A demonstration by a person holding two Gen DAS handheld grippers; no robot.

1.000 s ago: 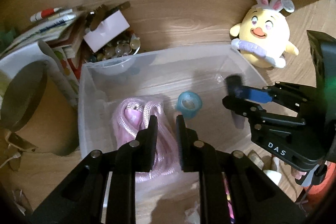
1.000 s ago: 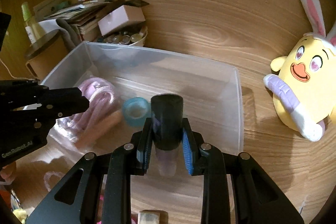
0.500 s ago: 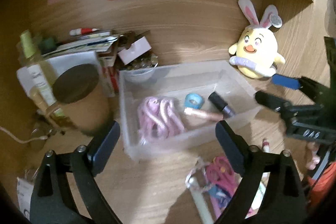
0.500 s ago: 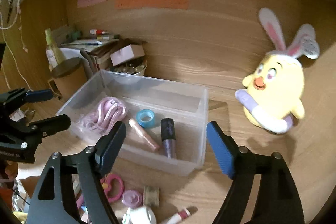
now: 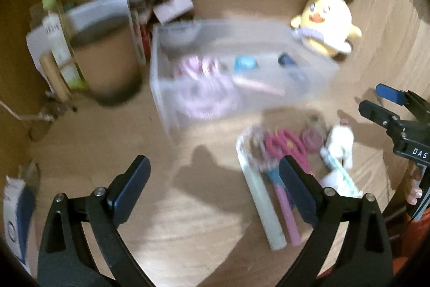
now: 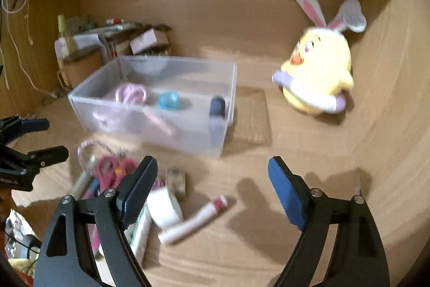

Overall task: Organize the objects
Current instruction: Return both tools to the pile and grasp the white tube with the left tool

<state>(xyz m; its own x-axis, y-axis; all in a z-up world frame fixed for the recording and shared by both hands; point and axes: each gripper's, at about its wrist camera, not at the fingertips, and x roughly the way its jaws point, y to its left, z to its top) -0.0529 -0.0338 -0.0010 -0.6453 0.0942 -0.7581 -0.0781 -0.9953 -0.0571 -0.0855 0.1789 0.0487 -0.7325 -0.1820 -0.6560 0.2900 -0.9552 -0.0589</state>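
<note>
A clear plastic bin (image 6: 88, 109) (image 5: 161, 88) holds a pink rope (image 6: 130, 93), a blue tape roll (image 6: 168, 100), a pink tube (image 6: 158, 120) and a dark-capped bottle (image 6: 217, 105). My left gripper (image 5: 215, 179) is open and empty, above the desk in front of the bin. My right gripper (image 6: 212, 179) is open and empty, above loose items: pink scissors (image 6: 113, 168) (image 5: 282, 144), a white tape roll (image 6: 164, 206), a red-capped tube (image 6: 193, 219) and a pale stick (image 5: 263, 209).
A yellow bunny-eared plush (image 6: 317, 74) (image 5: 325, 23) sits right of the bin. A brown round container (image 5: 107, 58), bottles (image 5: 57, 45) and stacked books and boxes (image 6: 134, 36) crowd the back left. Wooden walls enclose the desk.
Both grippers opened and pulled back from the bin. The dark-capped bottle, held by the right gripper a second ago, now lies in the bin. The pink tube also lies in the bin now.
</note>
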